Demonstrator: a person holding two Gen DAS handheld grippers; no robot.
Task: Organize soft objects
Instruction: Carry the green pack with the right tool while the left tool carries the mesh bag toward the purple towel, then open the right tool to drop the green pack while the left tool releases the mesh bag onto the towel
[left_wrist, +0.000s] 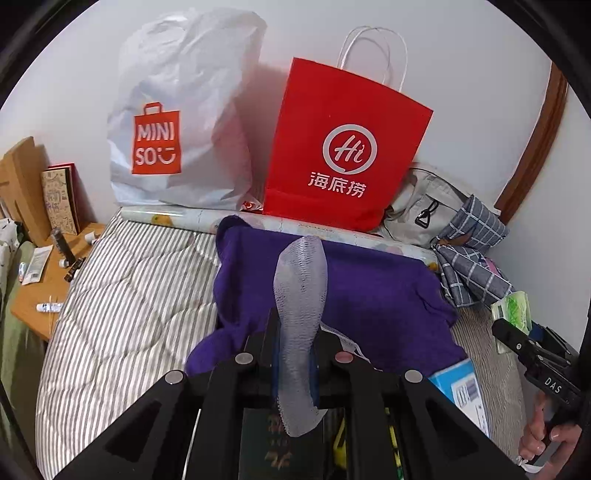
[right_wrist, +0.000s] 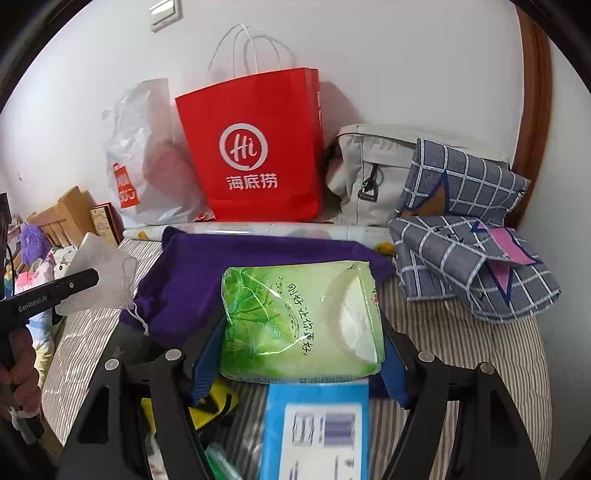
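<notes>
My left gripper (left_wrist: 295, 354) is shut on a white face mask (left_wrist: 301, 295), held edge-on above a purple cloth (left_wrist: 369, 295) spread on the striped bed. The mask also shows in the right wrist view (right_wrist: 99, 280), with the left gripper (right_wrist: 66, 284) at far left. My right gripper (right_wrist: 299, 354) is shut on a green tissue pack (right_wrist: 299, 321), held above the purple cloth (right_wrist: 207, 280). The right gripper also shows in the left wrist view (left_wrist: 517, 332), with the tissue pack (left_wrist: 513, 310).
A red paper bag (left_wrist: 343, 147), a white Miniso plastic bag (left_wrist: 177, 122), a grey bag (left_wrist: 421, 206) and a folded checked cloth (left_wrist: 472, 254) stand along the wall. A blue box (right_wrist: 317, 428) lies below my right gripper. A wooden bedside table (left_wrist: 40, 288) is at left.
</notes>
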